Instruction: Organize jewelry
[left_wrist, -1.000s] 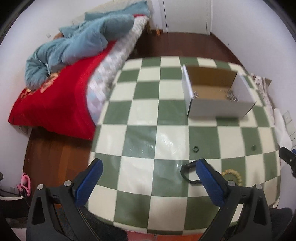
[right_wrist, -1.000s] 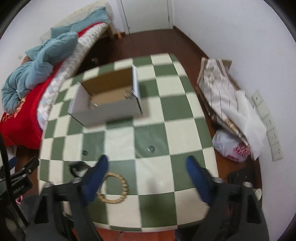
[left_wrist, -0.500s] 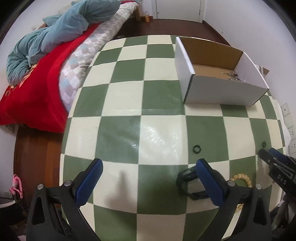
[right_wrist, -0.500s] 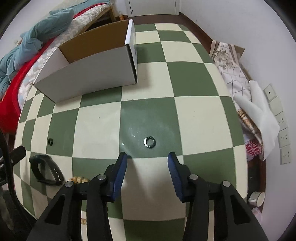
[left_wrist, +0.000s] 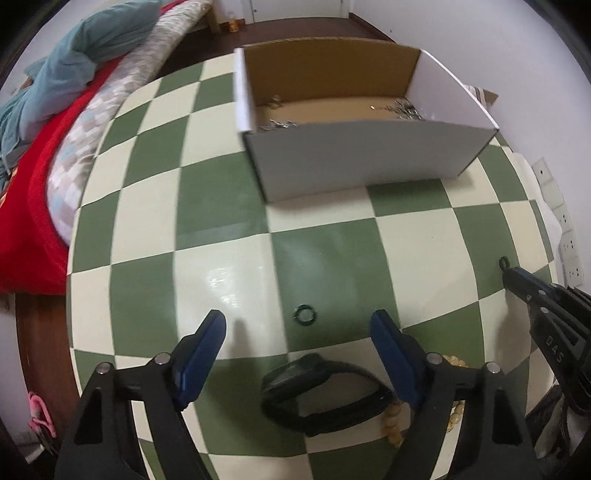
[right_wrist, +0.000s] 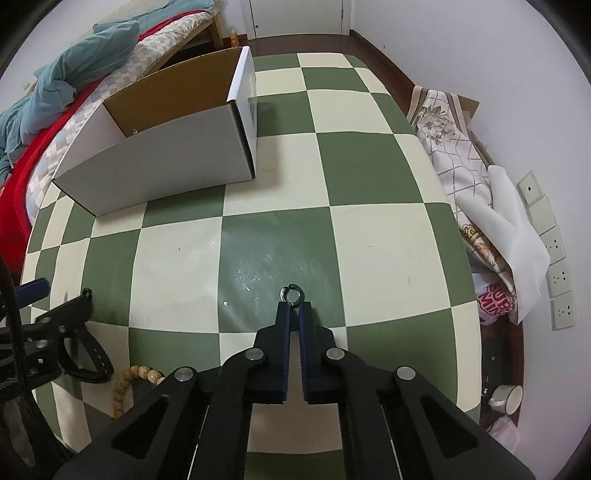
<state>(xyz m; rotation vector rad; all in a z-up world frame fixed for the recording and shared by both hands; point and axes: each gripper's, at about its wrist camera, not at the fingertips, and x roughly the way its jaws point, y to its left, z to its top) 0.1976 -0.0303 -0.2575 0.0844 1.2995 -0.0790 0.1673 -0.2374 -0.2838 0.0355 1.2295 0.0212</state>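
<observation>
Over the last second we brought both tools down from a high view of the green-and-cream checkered tablecloth (right_wrist: 388, 236) to just above it. Our right gripper (right_wrist: 294, 303), wide apart a second ago and half closed a moment later, had its blue fingers drawn narrow around the near edge of the small open silver metal ring (right_wrist: 291, 294); whether the pads were truly biting we could not tell, since the ring seemed to rest on the cloth. Our left gripper (left_wrist: 297, 328) stayed wide and empty, now low over the small dark ring (left_wrist: 304, 315), which lay between its fingertips, with the black strap watch (left_wrist: 325, 395) and the tan beaded bracelet (left_wrist: 395, 424) close beneath it. The white cardboard box with a brown interior (left_wrist: 365, 162) (some silvery pieces already inside) loomed much nearer. We judged the silver ring ready to lift toward the box.
</observation>
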